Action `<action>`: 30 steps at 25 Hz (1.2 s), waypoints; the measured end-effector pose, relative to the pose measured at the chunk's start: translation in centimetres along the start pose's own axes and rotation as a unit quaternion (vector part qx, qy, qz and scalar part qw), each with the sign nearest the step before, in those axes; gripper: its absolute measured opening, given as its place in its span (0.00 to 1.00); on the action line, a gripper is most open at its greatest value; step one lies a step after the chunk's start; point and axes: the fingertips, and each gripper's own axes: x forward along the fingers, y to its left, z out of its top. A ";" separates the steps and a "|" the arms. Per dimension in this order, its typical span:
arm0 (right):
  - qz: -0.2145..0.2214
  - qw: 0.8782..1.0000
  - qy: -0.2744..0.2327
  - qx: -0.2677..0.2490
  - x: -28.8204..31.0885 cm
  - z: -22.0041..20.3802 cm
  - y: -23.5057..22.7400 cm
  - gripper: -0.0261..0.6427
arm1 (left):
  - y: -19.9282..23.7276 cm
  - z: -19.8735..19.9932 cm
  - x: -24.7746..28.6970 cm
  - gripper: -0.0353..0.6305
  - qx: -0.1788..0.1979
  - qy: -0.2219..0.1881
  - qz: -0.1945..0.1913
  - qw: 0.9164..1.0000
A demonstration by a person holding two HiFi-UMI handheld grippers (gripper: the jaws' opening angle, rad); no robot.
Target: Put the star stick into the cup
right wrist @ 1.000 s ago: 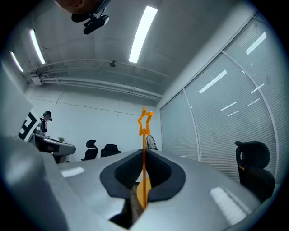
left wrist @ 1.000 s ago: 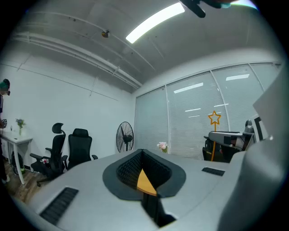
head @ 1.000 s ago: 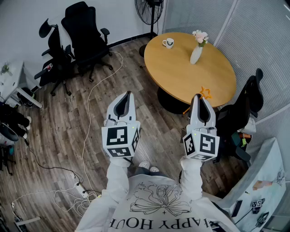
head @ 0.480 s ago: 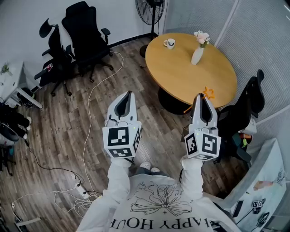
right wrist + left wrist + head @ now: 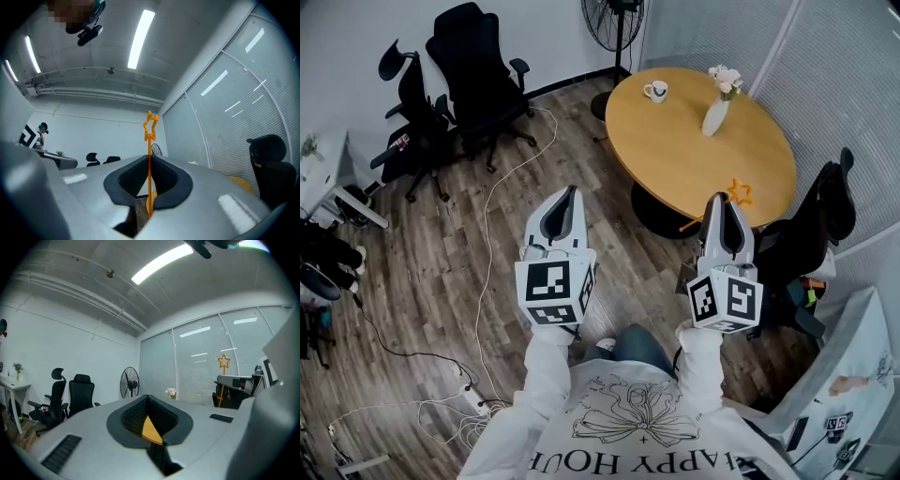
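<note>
The orange star stick [image 5: 739,191] is pinched in my right gripper [image 5: 719,199], which is shut on its thin shaft; the star pokes out past the tips over the near edge of the round wooden table [image 5: 675,150]. In the right gripper view the star stick [image 5: 150,136] stands upright between the closed jaws of the right gripper [image 5: 149,161]. The white cup [image 5: 655,90] sits at the table's far side. My left gripper [image 5: 565,192] hangs shut and empty over the floor; in the left gripper view the left gripper [image 5: 147,398] is closed and the star [image 5: 224,361] shows at right.
A white vase with flowers [image 5: 715,112] stands on the table right of the cup. Black office chairs [image 5: 478,75] and a fan [image 5: 614,19] line the back wall. Another black chair [image 5: 811,234] sits by the table's right. Cables [image 5: 487,216] trail across the wooden floor.
Both grippers and the table have shifted slightly right in the view, and a knee now shows below. The grip on the stick is unchanged.
</note>
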 end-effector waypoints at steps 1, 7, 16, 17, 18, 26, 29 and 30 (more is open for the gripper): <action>0.000 1.000 0.001 -0.001 0.3 -0.1 0.0 0.08 | 0.1 0.0 0.4 0.06 0.000 0.001 -0.001 1.000; 0.000 1.000 0.005 0.001 2.7 -1.3 -1.1 0.08 | -0.3 -0.6 3.2 0.06 0.004 0.005 -0.010 1.000; 0.017 1.000 0.010 0.010 11.9 -4.2 -4.0 0.08 | 1.1 -1.0 12.3 0.06 0.005 0.008 0.004 1.000; 0.019 1.000 0.010 0.013 13.3 -4.6 -4.4 0.08 | 1.3 -0.8 13.6 0.06 0.006 0.007 0.006 1.000; 0.021 1.000 0.010 0.015 14.7 -4.9 -4.8 0.08 | 1.5 -0.7 15.0 0.06 0.008 0.007 0.009 1.000; 0.043 0.999 0.011 0.023 26.7 -6.3 -8.5 0.08 | 3.4 0.8 26.2 0.06 0.011 0.010 0.034 0.999; 0.053 0.998 0.008 0.023 30.8 -6.6 -10.0 0.08 | 4.0 1.3 30.0 0.06 0.010 0.007 0.045 0.999; 0.056 0.998 0.008 0.023 32.0 -6.8 -10.4 0.08 | 4.1 1.4 31.2 0.06 0.010 0.006 0.048 0.999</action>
